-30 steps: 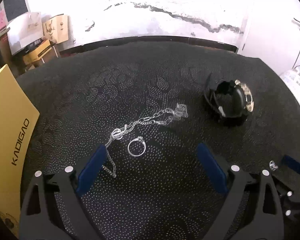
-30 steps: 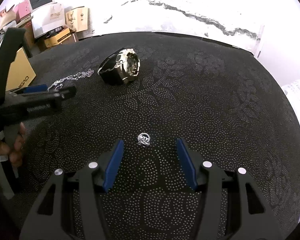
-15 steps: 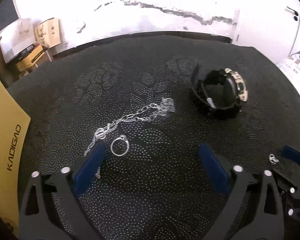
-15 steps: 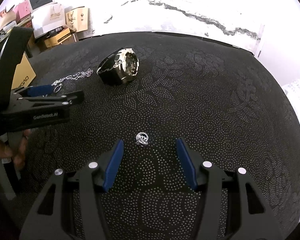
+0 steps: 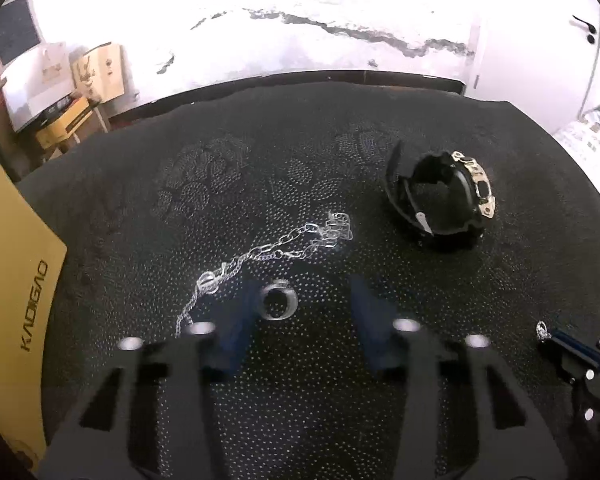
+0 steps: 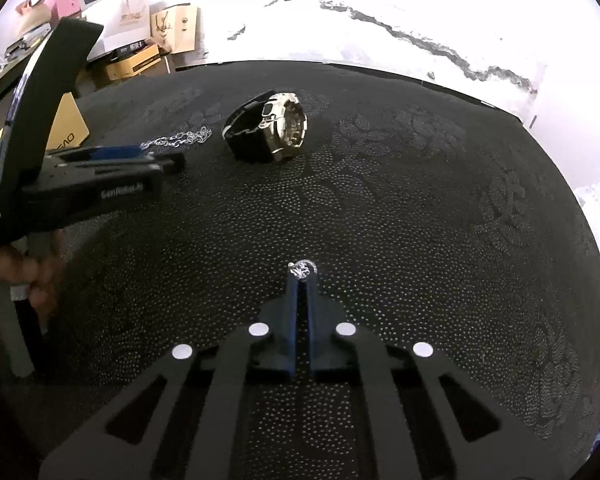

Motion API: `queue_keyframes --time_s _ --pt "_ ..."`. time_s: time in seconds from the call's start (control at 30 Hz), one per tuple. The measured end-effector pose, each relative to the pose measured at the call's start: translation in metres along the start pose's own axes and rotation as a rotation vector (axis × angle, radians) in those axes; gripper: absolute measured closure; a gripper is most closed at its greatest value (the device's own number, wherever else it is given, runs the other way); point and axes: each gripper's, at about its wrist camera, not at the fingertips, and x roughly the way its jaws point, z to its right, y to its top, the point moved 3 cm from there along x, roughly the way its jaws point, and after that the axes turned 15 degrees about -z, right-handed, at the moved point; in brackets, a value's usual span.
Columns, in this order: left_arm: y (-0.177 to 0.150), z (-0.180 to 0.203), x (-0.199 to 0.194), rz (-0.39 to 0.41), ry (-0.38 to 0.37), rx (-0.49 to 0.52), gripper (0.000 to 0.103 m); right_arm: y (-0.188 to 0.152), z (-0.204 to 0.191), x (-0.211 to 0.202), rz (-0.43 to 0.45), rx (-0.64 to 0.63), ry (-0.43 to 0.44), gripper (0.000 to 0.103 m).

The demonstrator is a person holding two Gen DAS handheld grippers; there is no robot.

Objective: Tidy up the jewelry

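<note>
Both jaw pairs narrowed since earlier | right gripper [image 6: 301, 280] pinches small silver stud [image 6: 302, 269] on black cloth [image 6: 400, 208] | left gripper [image 5: 302, 304] closing around thin silver ring [image 5: 278, 305], light, slippery; grip band edges.

Yellow board [image 5: 8, 280], stacked boxes [image 6: 140, 60], cracked wall [image 5: 340, 20]
</note>
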Motion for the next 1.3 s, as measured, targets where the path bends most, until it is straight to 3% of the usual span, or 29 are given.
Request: queue_keyframes --time_s 0.07,0.2,0.5,0.77,1.1,1.3 --pt "0.001 0.002 -0.001 0.0 0.0 0.011 0.075 -0.001 0.001 -0.001 -0.002 0.006 0.007 0.099" --pt "0.0 0.0 -0.003 -0.004 0.01 0.008 0.085 -0.001 -0.001 -0.001 -0.005 0.005 0.009 0.1" --pt "-0.003 -0.006 -0.009 -0.025 -0.015 -0.034 0.085 -0.001 -0.005 -0.004 0.005 0.0 0.008 0.1" --pt "-0.006 -0.007 -0.035 0.009 0.0 -0.015 0.085 0.003 -0.009 -0.015 0.028 0.003 0.011 0.1" --pt "-0.018 -0.03 -0.105 0.039 0.022 -0.07 0.085 0.015 -0.022 -0.068 0.119 0.023 0.084 0.1" --pt "-0.039 -0.061 -0.161 0.05 0.078 -0.092 0.085 0.02 -0.061 -0.117 0.143 -0.021 0.114 0.1"
